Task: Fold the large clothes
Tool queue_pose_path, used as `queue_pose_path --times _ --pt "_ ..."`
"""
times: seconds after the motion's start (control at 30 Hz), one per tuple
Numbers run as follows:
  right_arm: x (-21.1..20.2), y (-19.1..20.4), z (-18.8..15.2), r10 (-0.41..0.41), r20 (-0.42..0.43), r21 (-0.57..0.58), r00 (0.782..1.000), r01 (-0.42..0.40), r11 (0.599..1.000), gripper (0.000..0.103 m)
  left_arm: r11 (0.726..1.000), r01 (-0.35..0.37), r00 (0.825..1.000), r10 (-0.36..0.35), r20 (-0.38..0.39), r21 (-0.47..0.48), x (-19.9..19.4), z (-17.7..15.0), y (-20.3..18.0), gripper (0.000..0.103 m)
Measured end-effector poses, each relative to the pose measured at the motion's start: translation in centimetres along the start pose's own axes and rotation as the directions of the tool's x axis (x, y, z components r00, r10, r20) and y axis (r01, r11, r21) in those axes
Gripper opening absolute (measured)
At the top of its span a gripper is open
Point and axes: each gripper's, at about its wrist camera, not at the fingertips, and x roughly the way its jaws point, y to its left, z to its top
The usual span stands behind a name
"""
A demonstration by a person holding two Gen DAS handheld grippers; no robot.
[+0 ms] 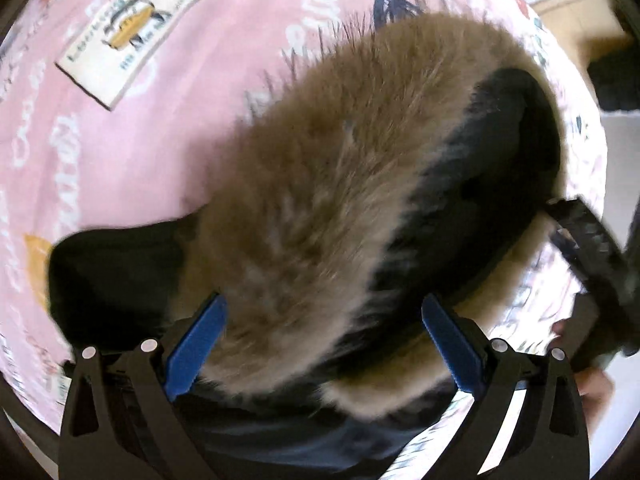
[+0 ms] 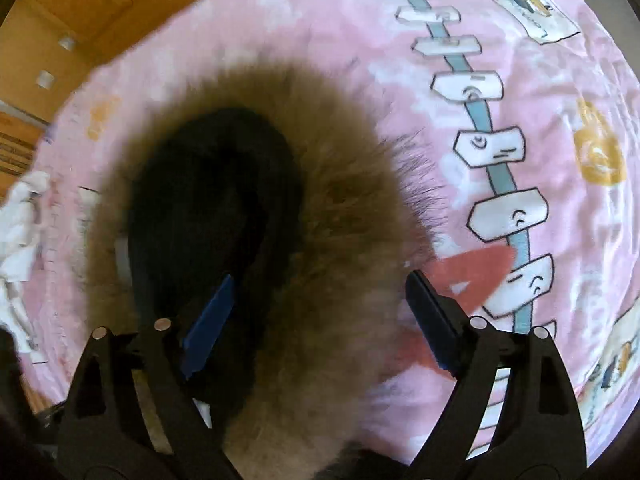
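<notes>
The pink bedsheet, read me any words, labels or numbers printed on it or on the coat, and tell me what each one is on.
None can be read for certain.
Pink bedsheet: white script lettering all over, too blurred and bent to read.
White picture patch on the sheet: small lines of print, too blurred.
Signpost print: only face-like marks, no words.
Fur-trimmed dark coat: no label shows.

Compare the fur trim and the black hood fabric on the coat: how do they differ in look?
The fur trim is tan-brown, long-haired and fluffy, with stray hairs sticking out over the pink sheet; the black hood fabric is dark and smooth. The fur trim runs as a thick band around the outside; the black hood fabric sits inside that band. Both belong to one coat, lying on the sheet.
</notes>
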Motion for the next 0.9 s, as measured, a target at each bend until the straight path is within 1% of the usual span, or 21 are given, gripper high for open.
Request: queue_pose_path --times 0.03,0.07,0.1,0.13,0.17,0.2,0.23,0.27,0.3,0.33,0.37,0.43,0.47,0.5,0.6,0.63,0.7,0.73,0.8,0.87,0.9 --pt "1.1 0.2 0.1 -0.095 -0.017 -0.006 0.995 0.095 0.995 0.089 1.0 -0.01 1.0 0.01 -0.004 -0.011 0.5 0.2 0.0 0.095" --pt "1.8 0.2 0.0 -0.135 -0.019 -0.005 0.991 0.135 0.991 0.09 1.0 -0.013 1.0 0.013 -0.006 -0.029 1.0 0.5 0.1 0.092" --pt "2.5 0.2 0.0 -0.133 -0.02 0.003 0.991 0.133 0.991 0.09 0.999 0.001 1.0 -0.002 -0.023 -0.051 1.7 0.9 0.4 0.075" --pt "3.1 0.2 -0.1 -0.105 -0.026 0.021 0.994 0.106 0.994 0.09 0.997 0.016 0.999 -0.019 -0.048 -0.072 2.5 1.2 0.7 0.066" --pt "3.6 0.1 -0.2 -0.068 -0.032 0.034 0.997 0.069 0.997 0.09 0.996 0.007 0.998 -0.013 -0.064 -0.088 3.1 1.3 1.0 0.054" --pt "3.9 0.1 -0.3 -0.007 -0.024 0.041 1.0 0.008 0.999 0.081 0.995 -0.019 0.997 0.011 -0.075 -0.101 3.8 1.4 1.3 0.04" --pt "3.7 0.1 -0.5 0.016 0.007 0.038 1.0 -0.016 0.999 0.06 0.994 -0.021 0.997 0.013 -0.074 -0.105 4.1 1.5 1.5 0.037" --pt "3.2 0.3 -0.8 0.034 0.058 0.011 0.998 -0.035 0.999 0.048 0.995 -0.017 0.997 0.01 -0.07 -0.097 4.2 1.6 1.5 0.032" --pt "2.9 0.7 -1.0 0.032 0.079 -0.023 0.996 -0.03 0.999 0.034 0.997 -0.017 0.999 0.013 -0.051 -0.078 4.0 1.4 1.5 0.028" --pt "2.9 1.3 -1.2 0.003 0.079 -0.056 0.997 0.001 0.998 0.029 0.998 -0.012 0.999 0.009 -0.038 -0.065 3.7 1.2 1.5 0.026" --pt "2.6 1.9 -1.5 -0.029 0.086 -0.088 0.996 0.037 0.995 0.026 0.999 -0.013 1.0 0.011 -0.022 -0.047 3.2 0.8 1.6 0.016" --pt "1.0 2.7 -2.4 -0.019 0.14 -0.093 0.99 0.032 0.995 0.021 1.0 0.014 1.0 -0.014 0.004 -0.008 2.0 -0.5 2.1 0.012" --pt "-0.2 3.1 -3.0 0.011 0.18 -0.094 0.984 0.006 0.996 0.021 1.0 0.021 0.999 -0.022 0.028 0.019 1.1 -1.2 2.3 0.01" --pt "-1.2 3.6 -3.6 0.023 0.209 -0.113 0.978 0.0 0.994 0.02 0.999 0.037 0.999 -0.038 0.037 0.034 0.5 -1.8 2.6 0.009" --pt "-4.5 6.2 -5.7 0.041 0.288 -0.257 0.957 0.036 0.966 0.019 0.993 0.089 0.993 -0.094 0.069 0.074 -1.5 -3.8 3.8 0.008" --pt "-5.3 6.5 -6.2 0.053 0.307 -0.278 0.95 0.036 0.96 0.019 0.988 0.118 0.988 -0.126 0.085 0.095 -2.1 -4.6 4.3 0.008" --pt "-7.8 6.6 -7.7 0.121 0.355 -0.298 0.927 -0.01 0.954 0.019 0.979 0.162 0.978 -0.176 0.113 0.126 -3.1 -6.5 5.5 0.008" --pt "-9.3 6.8 -9.1 0.149 0.392 -0.317 0.908 -0.019 0.948 0.019 0.974 0.183 0.972 -0.2 0.126 0.137 -3.4 -7.5 6.1 0.008" --pt "-11.2 7.3 -11.9 0.182 0.437 -0.363 0.881 -0.012 0.932 0.019 0.971 0.186 0.965 -0.21 0.156 0.151 -3.4 -9.8 7.6 0.008" --pt "-12.9 8.0 -15.3 0.206 0.479 -0.413 0.854 0.011 0.911 0.019 0.97 0.186 0.962 -0.212 0.174 0.156 -2.9 -12.1 9.2 0.008" --pt "-13.7 8.4 -17.7 0.223 0.498 -0.44 0.838 0.022 0.898 0.019 0.969 0.192 0.959 -0.219 0.18 0.156 -2.3 -13.6 10.3 0.008"
